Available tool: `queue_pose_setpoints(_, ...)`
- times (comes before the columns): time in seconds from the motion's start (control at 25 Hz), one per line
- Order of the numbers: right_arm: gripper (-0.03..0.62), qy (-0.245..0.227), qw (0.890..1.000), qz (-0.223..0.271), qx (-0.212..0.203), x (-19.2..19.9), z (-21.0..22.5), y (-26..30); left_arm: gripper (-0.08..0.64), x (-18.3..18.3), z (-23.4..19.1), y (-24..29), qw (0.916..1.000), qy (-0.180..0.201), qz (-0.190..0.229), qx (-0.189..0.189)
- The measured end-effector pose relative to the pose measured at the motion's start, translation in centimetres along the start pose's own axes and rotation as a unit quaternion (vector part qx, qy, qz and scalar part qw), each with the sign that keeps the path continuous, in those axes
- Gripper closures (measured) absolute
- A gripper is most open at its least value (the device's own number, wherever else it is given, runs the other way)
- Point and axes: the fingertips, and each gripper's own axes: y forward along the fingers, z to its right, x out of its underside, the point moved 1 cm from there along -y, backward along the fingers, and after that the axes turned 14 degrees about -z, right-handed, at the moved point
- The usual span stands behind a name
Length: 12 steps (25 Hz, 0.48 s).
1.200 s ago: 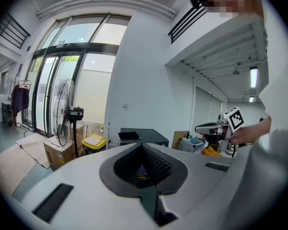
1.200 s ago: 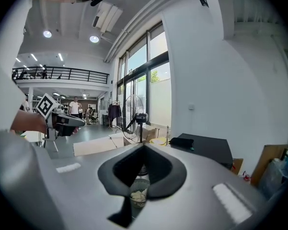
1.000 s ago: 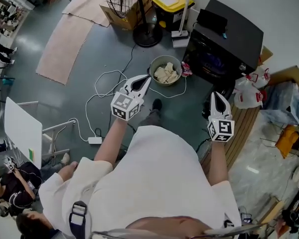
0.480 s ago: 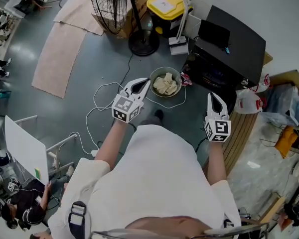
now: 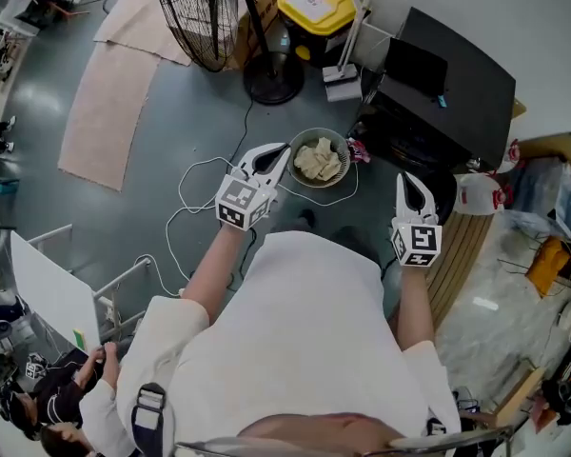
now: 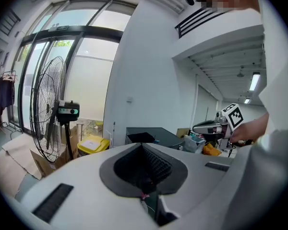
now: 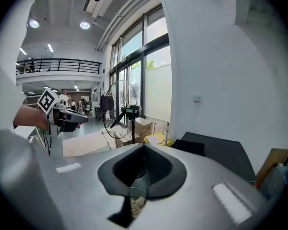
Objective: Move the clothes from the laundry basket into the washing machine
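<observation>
Jaws: left gripper (image 5: 284,149), right gripper (image 5: 405,178) both closed, empty | clothes (image 5: 319,160) in basket (image 5: 316,130), on floor beside washing machine (image 5: 447,84) | risk: floor cable (image 5: 209,159) could snag the feet; a grab that catches only the top layer could drop clothes.

Clothes (image 5: 317,160) are held in the laundry basket (image 5: 314,131); the washing machine (image 5: 447,84) is found at its 2 o'clock, the fan (image 5: 195,17) at 11.

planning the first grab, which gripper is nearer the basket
Left. The left gripper hangs right beside the basket, at its left rim in the head view. The right gripper is well off to its right, lower in the picture.
</observation>
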Motion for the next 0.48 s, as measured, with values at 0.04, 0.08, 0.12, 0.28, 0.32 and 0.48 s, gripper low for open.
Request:
queue_pose_setpoints(0.04, 0.581, -0.003, 1.0, -0.001, -0.003, 0.1, 0.0, 0.2, 0.554, 0.3, 0.0, 0.1, 1.0, -0.002, -0.001, -0.001)
queue_pose_setpoints(0.08, 0.581, -0.007, 1.0, -0.002, -0.006, 0.2, 0.0, 0.4, 0.554, 0.5, 0.0, 0.2, 1.0, -0.005, -0.001, -0.003)
queue_pose_setpoints(0.12, 0.581, -0.011, 1.0, -0.003, -0.009, 0.2, 0.2, 0.6, 0.554, 0.6, 0.1, 0.4, 1.0, -0.007, -0.001, -0.005)
queue_pose_setpoints(0.28, 0.581, -0.028, 0.999, -0.011, -0.031, -0.4, 1.4, 2.0, 0.554, 0.7, 0.2, 1.1, 0.9995, -0.024, -0.001, -0.022)
queue_pose_setpoints(0.32, 0.581, -0.033, 0.999, -0.013, -0.038, -0.6, 1.7, 2.4, 0.554, 0.7, 0.2, 1.3, 0.9992, -0.028, -0.002, -0.028)
queue_pose_setpoints(0.48, 0.581, -0.057, 0.996, -0.019, -0.072, -1.3, 2.5, 3.9, 0.554, 0.5, 0.5, 2.2, 0.9973, -0.052, -0.004, -0.053)
